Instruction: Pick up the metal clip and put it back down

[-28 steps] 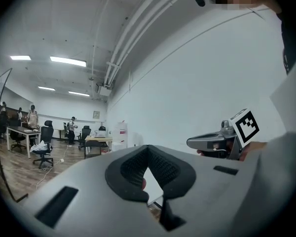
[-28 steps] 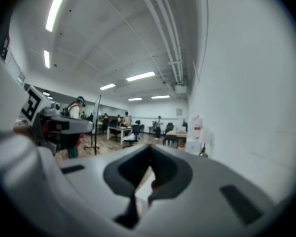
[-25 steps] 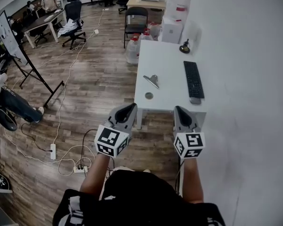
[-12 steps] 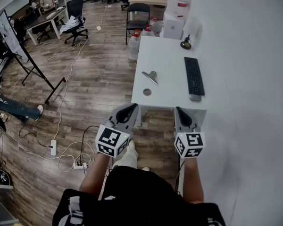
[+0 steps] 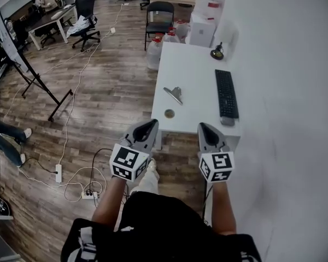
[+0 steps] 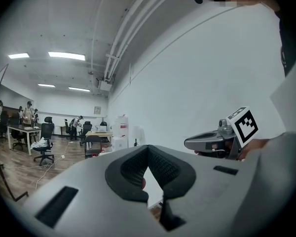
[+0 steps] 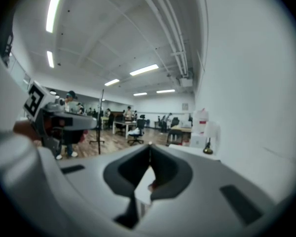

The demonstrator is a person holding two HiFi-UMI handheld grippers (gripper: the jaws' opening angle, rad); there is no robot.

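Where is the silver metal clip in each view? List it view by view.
Head view: silver metal clip on the white table, left of the black keyboard.
Left gripper view: not in it.
Right gripper view: not in it.
Shared landmark: white red-labelled container beyond the table.

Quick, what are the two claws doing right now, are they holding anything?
Left claw: closed, holding nothing.
Right claw: closed, holding nothing.

Head view: we look steeply down on the counter (image 5: 191, 86) from a bit back. Left & right gripper views sit low, facing approx level along it; all 3 share that counter.
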